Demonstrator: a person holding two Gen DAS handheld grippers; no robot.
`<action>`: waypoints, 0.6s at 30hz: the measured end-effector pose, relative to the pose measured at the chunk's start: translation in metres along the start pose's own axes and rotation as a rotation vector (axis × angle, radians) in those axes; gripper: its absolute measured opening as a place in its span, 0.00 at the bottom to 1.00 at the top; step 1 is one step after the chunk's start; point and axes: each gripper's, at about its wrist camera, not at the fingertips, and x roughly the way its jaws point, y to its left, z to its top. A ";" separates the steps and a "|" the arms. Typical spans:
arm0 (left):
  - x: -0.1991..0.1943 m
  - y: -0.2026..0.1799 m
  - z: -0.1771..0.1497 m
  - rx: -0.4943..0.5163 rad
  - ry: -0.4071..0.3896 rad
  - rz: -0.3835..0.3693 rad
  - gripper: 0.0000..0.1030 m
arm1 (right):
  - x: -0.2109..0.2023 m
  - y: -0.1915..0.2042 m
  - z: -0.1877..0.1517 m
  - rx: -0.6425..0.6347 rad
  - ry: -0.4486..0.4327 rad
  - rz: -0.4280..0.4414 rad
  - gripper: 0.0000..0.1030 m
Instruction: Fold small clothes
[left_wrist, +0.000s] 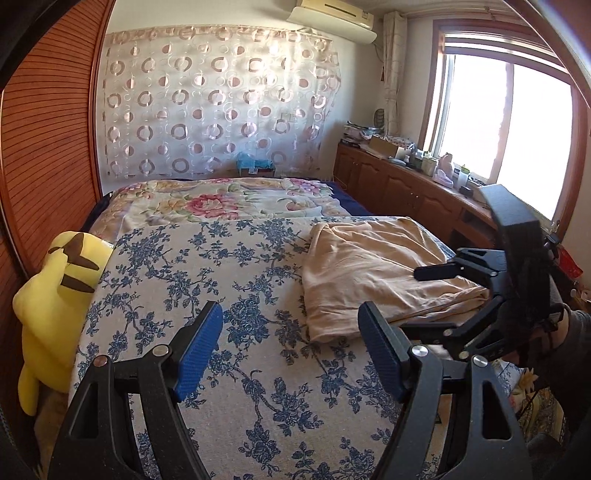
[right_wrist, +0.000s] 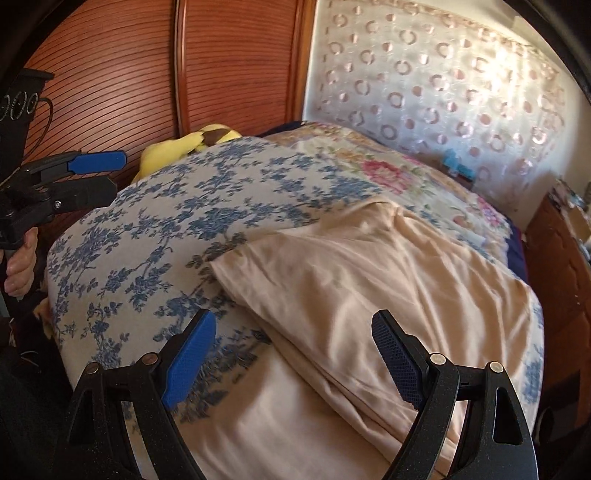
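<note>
Cloth (left_wrist: 373, 273), peach-coloured, lies rumpled and partly doubled over on the right half of the bed (left_wrist: 229, 280), on top of the blue-flowered sheet. From the right wrist view I see its near edge running under and between my right gripper (right_wrist: 295, 354); whether the blue pads (right_wrist: 188, 362) touch the fabric I cannot tell. Those jaws are spread wide, nothing pinched.

My left gripper (left_wrist: 291, 350) hangs over bare flowered sheet, just left of the cloth's near corner. Its jaws are also spread, holding nothing. In the left view the right gripper (left_wrist: 424, 295) sits over the cloth's right edge, fingers apart.

Yellow plush toy (left_wrist: 51, 306) is wedged between the bed's left side and the wooden wardrobe (left_wrist: 48, 147). A second, pink-flowered cover (left_wrist: 221, 201) lies farther up the bed. Circle-patterned curtain (left_wrist: 218, 99) hangs on the far wall; a cluttered wooden counter (left_wrist: 406, 181) runs under the window (left_wrist: 506, 129).
</note>
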 end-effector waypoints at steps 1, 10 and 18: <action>0.000 0.002 -0.001 -0.005 -0.001 -0.001 0.74 | 0.007 0.000 0.003 -0.007 0.016 0.014 0.85; -0.001 0.006 -0.003 -0.011 -0.001 0.001 0.74 | 0.048 0.003 0.027 -0.025 0.117 0.092 0.82; 0.000 0.007 -0.006 -0.018 0.014 -0.004 0.74 | 0.073 0.011 0.030 -0.087 0.172 0.037 0.60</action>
